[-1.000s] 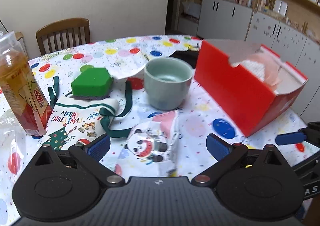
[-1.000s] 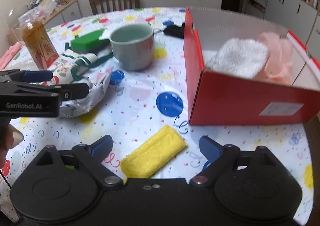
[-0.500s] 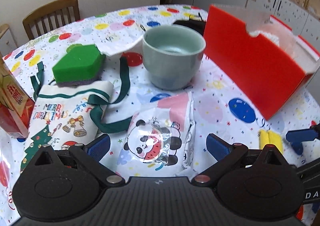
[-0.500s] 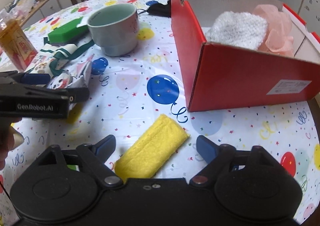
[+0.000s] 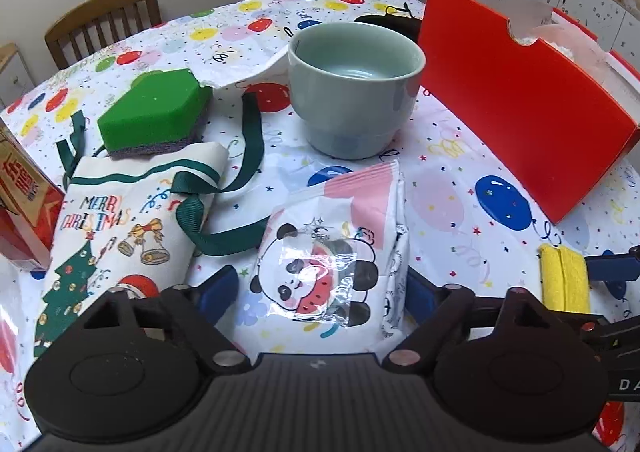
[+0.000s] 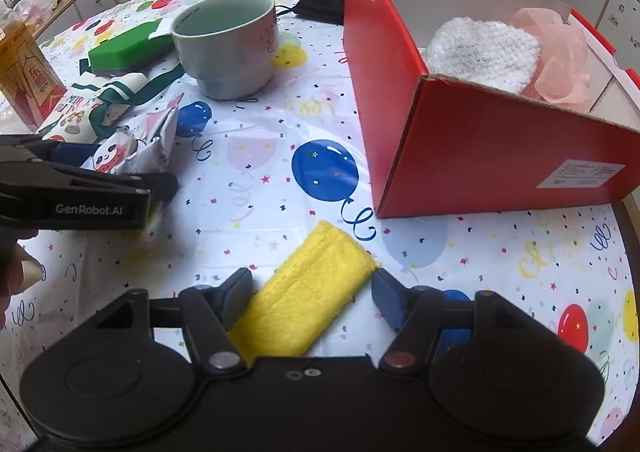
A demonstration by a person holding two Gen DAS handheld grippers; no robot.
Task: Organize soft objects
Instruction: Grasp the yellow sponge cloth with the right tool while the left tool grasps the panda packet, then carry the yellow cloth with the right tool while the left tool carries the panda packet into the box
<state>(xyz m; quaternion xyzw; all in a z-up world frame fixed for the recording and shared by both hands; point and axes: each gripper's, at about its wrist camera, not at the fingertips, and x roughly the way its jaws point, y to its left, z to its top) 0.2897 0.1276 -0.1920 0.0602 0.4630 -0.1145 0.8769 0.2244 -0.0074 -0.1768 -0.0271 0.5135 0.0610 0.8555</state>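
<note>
My left gripper (image 5: 320, 288) is open, its blue fingertips either side of a panda-print tissue pack (image 5: 332, 256) on the table. My right gripper (image 6: 312, 292) is open around a folded yellow cloth (image 6: 308, 300), also seen in the left wrist view (image 5: 564, 276). The red box (image 6: 480, 140) holds a white knitted cloth (image 6: 480, 48) and a pink mesh piece (image 6: 560, 56). A Christmas cloth bag (image 5: 120, 224) with green ribbon and a green sponge (image 5: 156, 112) lie to the left.
A grey-green cup (image 5: 354, 80) stands between the sponge and the red box (image 5: 520, 104). A drink carton (image 5: 20, 204) stands at the far left. A black item (image 6: 320, 6) lies behind the cup. A wooden chair (image 5: 104, 20) is past the table's far edge.
Both grippers have moved forward and down: the left one now straddles the panda pack, the right one straddles the yellow cloth. Both have stayed open.
</note>
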